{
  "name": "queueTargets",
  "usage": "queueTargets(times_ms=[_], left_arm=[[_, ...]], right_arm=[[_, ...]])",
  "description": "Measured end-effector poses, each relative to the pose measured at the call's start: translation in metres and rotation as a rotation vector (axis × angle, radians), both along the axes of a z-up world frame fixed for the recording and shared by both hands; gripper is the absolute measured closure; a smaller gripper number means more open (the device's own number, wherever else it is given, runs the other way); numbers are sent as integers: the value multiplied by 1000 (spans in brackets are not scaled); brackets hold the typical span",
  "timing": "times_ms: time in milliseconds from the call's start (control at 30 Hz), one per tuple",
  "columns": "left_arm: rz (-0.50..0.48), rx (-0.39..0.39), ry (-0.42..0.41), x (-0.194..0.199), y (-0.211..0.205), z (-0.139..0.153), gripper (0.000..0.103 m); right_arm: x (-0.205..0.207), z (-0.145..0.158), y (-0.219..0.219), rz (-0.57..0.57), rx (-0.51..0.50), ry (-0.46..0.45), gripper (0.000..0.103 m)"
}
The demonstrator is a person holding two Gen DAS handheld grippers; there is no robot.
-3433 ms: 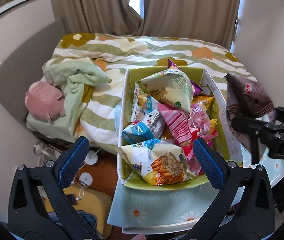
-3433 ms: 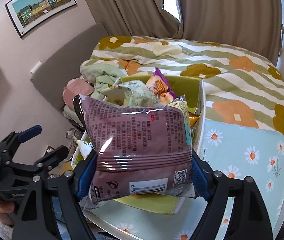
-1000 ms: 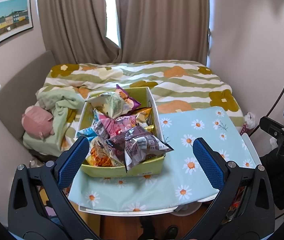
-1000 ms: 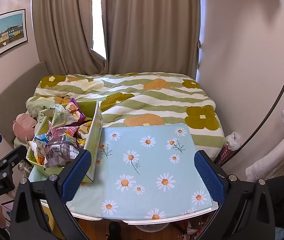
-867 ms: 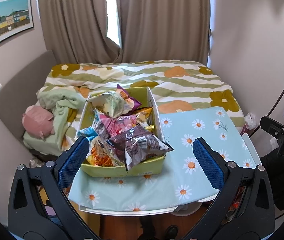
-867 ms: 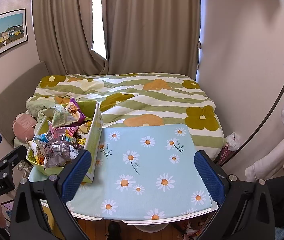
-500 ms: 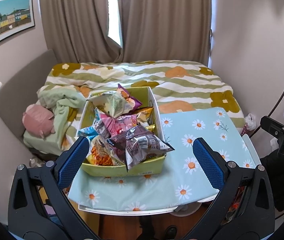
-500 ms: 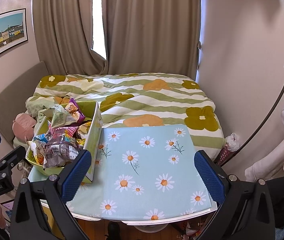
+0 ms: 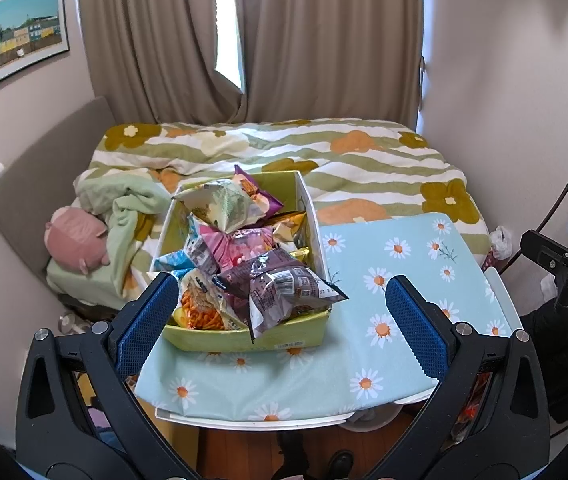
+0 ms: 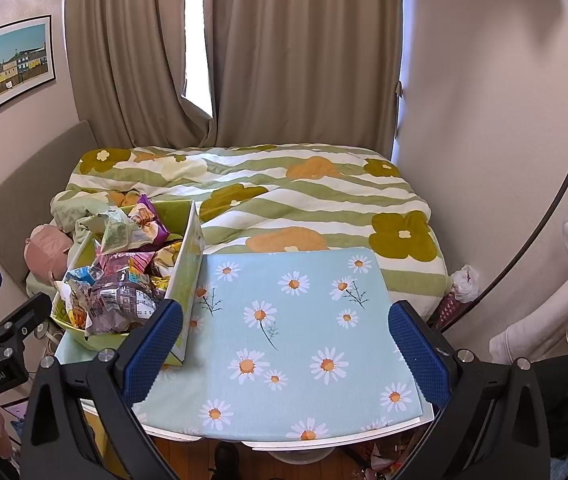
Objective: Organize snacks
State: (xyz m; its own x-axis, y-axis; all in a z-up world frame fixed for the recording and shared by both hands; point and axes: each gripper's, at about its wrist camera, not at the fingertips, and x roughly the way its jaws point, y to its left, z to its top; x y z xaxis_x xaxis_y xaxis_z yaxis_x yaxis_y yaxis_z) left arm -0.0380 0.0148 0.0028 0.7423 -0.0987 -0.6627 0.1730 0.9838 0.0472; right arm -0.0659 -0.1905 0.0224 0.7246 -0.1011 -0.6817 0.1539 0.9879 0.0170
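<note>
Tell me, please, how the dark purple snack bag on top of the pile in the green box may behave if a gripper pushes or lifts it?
The purple snack bag looks puffy and crinkled, so it is probably light and will dent easily. It lies loosely atop the heap, overhanging the green box rim, so a push may slide it out. Its glossy film seems slippery.

Glossy crinkled foil snack packets (image 9: 280, 284) fill a smooth yellow-green cardboard box (image 9: 244, 340). A matt daisy-print cloth (image 10: 304, 320) covers the surface. The fingers (image 9: 146, 324) carry rough, textured blue rubber pads.
</note>
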Motion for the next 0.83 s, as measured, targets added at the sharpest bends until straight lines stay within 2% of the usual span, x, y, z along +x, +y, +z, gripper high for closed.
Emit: queueTargets(times_ms=[833], left_arm=[[30, 4, -24, 3, -12, 2, 1]], right_arm=[[1, 1, -2, -1, 1, 1, 1]])
